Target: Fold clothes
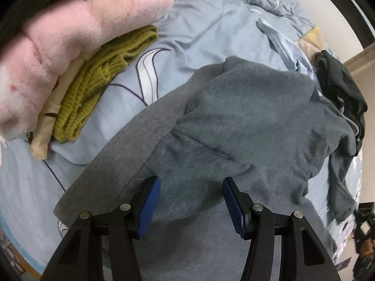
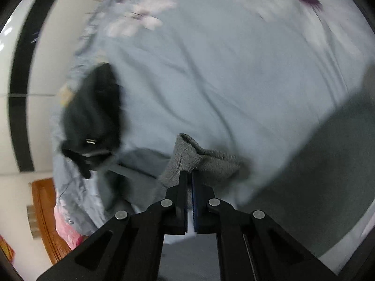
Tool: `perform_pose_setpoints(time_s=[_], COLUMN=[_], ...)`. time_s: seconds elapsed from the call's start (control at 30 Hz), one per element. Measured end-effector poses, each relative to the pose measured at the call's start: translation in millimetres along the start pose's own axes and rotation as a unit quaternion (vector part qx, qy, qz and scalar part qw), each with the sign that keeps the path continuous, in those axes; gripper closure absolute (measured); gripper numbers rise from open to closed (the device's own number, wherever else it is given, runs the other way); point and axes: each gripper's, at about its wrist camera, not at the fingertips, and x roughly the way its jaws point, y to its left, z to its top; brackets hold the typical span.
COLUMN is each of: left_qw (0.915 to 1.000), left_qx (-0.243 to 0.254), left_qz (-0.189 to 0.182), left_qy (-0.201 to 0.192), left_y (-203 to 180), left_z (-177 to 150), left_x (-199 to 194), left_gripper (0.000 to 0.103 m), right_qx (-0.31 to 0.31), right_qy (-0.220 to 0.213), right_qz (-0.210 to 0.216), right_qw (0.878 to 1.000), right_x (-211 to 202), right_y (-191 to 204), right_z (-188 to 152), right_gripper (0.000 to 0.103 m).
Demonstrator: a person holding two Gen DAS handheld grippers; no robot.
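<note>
A grey sweater [image 1: 234, 121] lies rumpled on a light blue floral bedsheet [image 1: 199, 23]. My left gripper [image 1: 191, 187] is open just above the sweater's near part, its blue pads [image 1: 150, 206] on either side of a fold. My right gripper [image 2: 189, 175] is shut on the sweater's grey ribbed cuff [image 2: 187, 154] and holds it above the sheet [image 2: 211, 70]. More grey sweater fabric [image 2: 316, 159] shows at the right of the right wrist view.
A pink plush toy [image 1: 70, 35], a folded olive knit [image 1: 100, 75] and a cream cloth [image 1: 54, 107] lie at the left. A dark garment [image 1: 339, 86] sits by the bed's right edge, also in the right wrist view [image 2: 93, 107]. A wooden piece of furniture [image 2: 46, 215] stands beyond the bed.
</note>
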Motion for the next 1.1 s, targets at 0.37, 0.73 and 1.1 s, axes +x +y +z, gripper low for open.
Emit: perform_pose_setpoints(time_s=[0.37, 0.73, 1.1], left_qw=[0.9998, 0.9998, 0.9998], left_qx=[0.017, 0.021, 0.019], left_qz=[-0.009, -0.006, 0.004], left_qy=[-0.006, 0.003, 0.006], left_y=[-16.3, -16.2, -12.6], left_z=[-5.5, -7.4, -11.0], left_x=[-1.4, 3.8, 1.4], left_gripper=[0.044, 0.044, 0.044], right_qx=[-0.066, -0.040, 0.095], right_qy=[-0.043, 0.008, -0.016], right_qz=[0.011, -0.008, 0.082], right_qw=[0.997, 0.999, 0.992], right_x=[-33.9, 10.6, 10.4], right_y=[22.0, -82.2, -80.6], right_z=[10.0, -51.0, -60.2], right_gripper=[0.101, 0.098, 0.045])
